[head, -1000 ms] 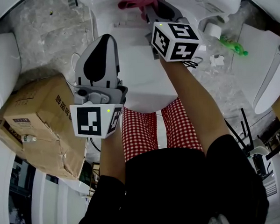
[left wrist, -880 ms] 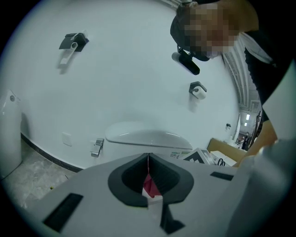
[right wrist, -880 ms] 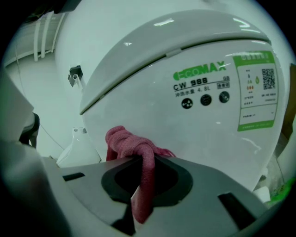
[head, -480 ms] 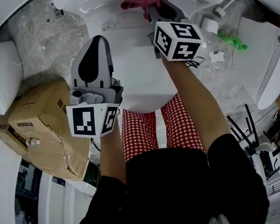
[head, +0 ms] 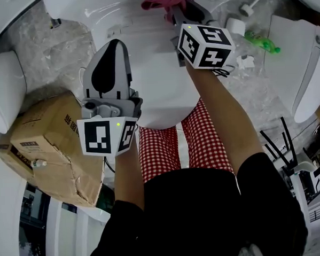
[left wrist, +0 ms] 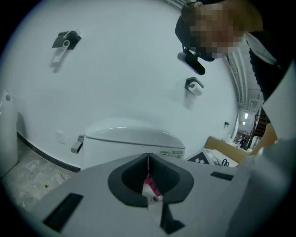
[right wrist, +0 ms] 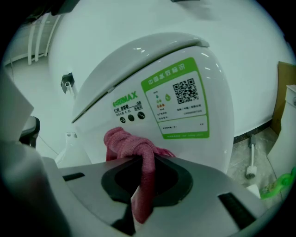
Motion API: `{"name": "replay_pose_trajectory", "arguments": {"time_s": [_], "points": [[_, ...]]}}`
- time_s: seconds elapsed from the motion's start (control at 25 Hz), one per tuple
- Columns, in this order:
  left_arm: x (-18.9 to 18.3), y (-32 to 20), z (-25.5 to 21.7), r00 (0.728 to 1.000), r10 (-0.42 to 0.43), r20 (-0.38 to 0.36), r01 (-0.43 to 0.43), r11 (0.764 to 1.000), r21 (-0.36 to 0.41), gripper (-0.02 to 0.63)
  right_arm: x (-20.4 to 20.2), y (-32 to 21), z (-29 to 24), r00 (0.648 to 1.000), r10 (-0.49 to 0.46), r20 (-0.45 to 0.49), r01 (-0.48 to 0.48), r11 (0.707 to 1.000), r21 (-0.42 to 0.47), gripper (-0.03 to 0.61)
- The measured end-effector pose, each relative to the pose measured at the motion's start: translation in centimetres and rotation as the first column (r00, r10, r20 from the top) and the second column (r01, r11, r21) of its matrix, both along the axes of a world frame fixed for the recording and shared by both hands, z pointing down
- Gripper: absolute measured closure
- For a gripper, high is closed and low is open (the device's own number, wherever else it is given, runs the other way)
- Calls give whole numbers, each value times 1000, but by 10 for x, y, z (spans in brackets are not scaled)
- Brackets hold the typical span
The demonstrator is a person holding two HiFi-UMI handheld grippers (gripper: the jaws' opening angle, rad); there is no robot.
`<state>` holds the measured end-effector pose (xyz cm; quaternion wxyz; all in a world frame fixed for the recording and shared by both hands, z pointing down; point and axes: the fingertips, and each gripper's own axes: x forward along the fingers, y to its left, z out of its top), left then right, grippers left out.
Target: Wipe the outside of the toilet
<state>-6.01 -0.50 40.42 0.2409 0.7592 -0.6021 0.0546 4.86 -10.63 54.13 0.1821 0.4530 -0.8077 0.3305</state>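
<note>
right gripper (right wrist: 143, 163) clenched on the pink cloth (right wrist: 126, 142), bunched at the labelled front of the toilet tank (right wrist: 138, 69); left gripper (left wrist: 148, 156) jaws together, empty, above the toilet lid's (head: 160, 79) left side.

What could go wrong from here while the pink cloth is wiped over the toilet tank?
The right gripper pinches the pink cloth by one narrow strand, so it might slip out under pressure. Being bunched, it may miss parts of the tank. Rubbing could lift the edge of the label.
</note>
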Motion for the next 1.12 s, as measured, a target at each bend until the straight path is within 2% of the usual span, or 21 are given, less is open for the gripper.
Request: {"name": "replay_pose_trajectory", "arguments": {"time_s": [0.6,0.84,1.12], "points": [[32,-11,0,999,34,-12,-34,999,9,603,43,-1,2,999,52,10,-52,999,-17,523],[41,-9,-1,999,51,6,-51,999,8,603,61,1,1,996,87,19,-87,996,-18,523],[50,-4,-4,998,67,1,-67,998,17,603,83,6,0,993,107,-39,-106,994,14,523]]}}
